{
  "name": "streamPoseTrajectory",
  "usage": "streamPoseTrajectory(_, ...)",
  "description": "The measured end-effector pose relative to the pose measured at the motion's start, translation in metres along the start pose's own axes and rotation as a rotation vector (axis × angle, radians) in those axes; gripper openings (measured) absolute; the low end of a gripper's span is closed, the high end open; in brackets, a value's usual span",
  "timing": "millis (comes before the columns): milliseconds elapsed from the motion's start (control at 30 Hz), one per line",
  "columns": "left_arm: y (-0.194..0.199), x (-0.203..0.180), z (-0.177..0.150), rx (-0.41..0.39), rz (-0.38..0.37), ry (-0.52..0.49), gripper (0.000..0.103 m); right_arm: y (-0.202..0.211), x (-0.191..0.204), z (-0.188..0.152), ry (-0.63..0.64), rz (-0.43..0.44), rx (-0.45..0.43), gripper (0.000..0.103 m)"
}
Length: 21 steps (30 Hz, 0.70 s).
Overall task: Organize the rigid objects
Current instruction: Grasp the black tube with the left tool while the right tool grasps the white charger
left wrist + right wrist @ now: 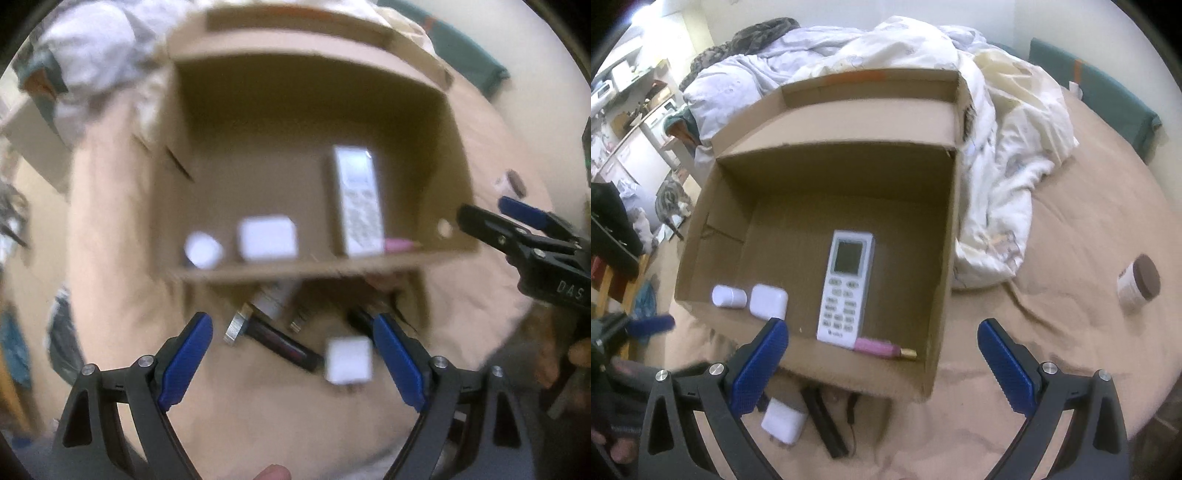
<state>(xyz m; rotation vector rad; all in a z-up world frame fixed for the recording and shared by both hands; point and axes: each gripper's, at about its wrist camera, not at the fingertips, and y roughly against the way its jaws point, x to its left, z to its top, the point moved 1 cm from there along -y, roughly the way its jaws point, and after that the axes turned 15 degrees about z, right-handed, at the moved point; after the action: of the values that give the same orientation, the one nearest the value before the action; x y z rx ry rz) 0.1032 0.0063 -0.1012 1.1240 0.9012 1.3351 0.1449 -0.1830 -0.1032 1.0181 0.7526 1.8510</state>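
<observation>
Both my tongs stand spread wide with nothing between the blue pads. My left gripper [291, 354] hangs over the near edge of the cardboard box [934, 258], and my right gripper [882, 362] points at the same box from a little further back; in the left view its tip shows at three o'clock.

Inside the box, the white remote control [846, 288] lies flat near the middle. At its nine o'clock sit a white square case [768, 301] and, just beside that, a small white cylinder [728, 296]. A pink pen-like stick [882, 349] lies at the remote's six o'clock, against the near wall.

Outside, on the tan bedsheet [1052, 332] at six o'clock of the box, lie a white charger block [783, 421] and a black bar [825, 424]. A brown-lidded jar [1138, 282] lies well apart at three o'clock.
</observation>
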Motion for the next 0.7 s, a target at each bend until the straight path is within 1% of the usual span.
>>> streamPoseTrajectory(33, -0.004, 0.000, -0.004, 0.017, -0.003, 0.009, 0.087, 0.002, -0.001, -0.004, -0.016, 0.015, 0.004, 0.103)
streamPoseTrajectory(100, -0.013, 0.003, -0.010, 0.043, 0.038, 0.029, 0.086, 0.004, -0.003, -0.015, -0.053, 0.055, 0.016, 0.103)
streamPoseTrajectory(133, -0.019, 0.005, -0.012, 0.057, 0.057, 0.040, 0.080, 0.002, -0.004, -0.021, -0.073, 0.070, 0.028, 0.103)
streamPoseTrajectory(167, -0.025, 0.008, -0.015, 0.077, 0.068, 0.054, 0.073, -0.001, -0.004, -0.028, -0.088, 0.081, 0.050, 0.103)
streamPoseTrajectory(200, -0.031, 0.010, -0.016, 0.099, 0.070, 0.069, 0.069, -0.005, -0.003, -0.034, -0.091, 0.088, 0.069, 0.103)
streamPoseTrajectory(267, -0.047, 0.014, -0.019, 0.151, 0.036, 0.107, 0.046, -0.011, -0.001, -0.043, -0.091, 0.098, 0.100, 0.103)
streamPoseTrajectory(333, -0.062, 0.014, -0.022, 0.202, 0.020, 0.142, 0.045, -0.014, 0.001, -0.049, -0.075, 0.094, 0.112, 0.103)
streamPoseTrajectory(433, -0.075, 0.011, -0.022, 0.228, 0.029, 0.152, 0.045, -0.014, 0.001, -0.050, -0.059, 0.073, 0.113, 0.103)
streamPoseTrajectory(567, -0.088, 0.005, -0.019, 0.255, -0.010, 0.160, 0.046, -0.018, -0.006, -0.049, -0.082, 0.066, 0.116, 0.103)
streamPoseTrajectory(667, -0.100, 0.002, -0.017, 0.277, 0.022, 0.147, 0.046, -0.022, -0.010, -0.047, -0.113, 0.091, 0.125, 0.103)
streamPoseTrajectory(700, -0.103, 0.002, -0.017, 0.282, 0.037, 0.142, 0.044, -0.024, -0.012, -0.046, -0.120, 0.093, 0.128, 0.103)
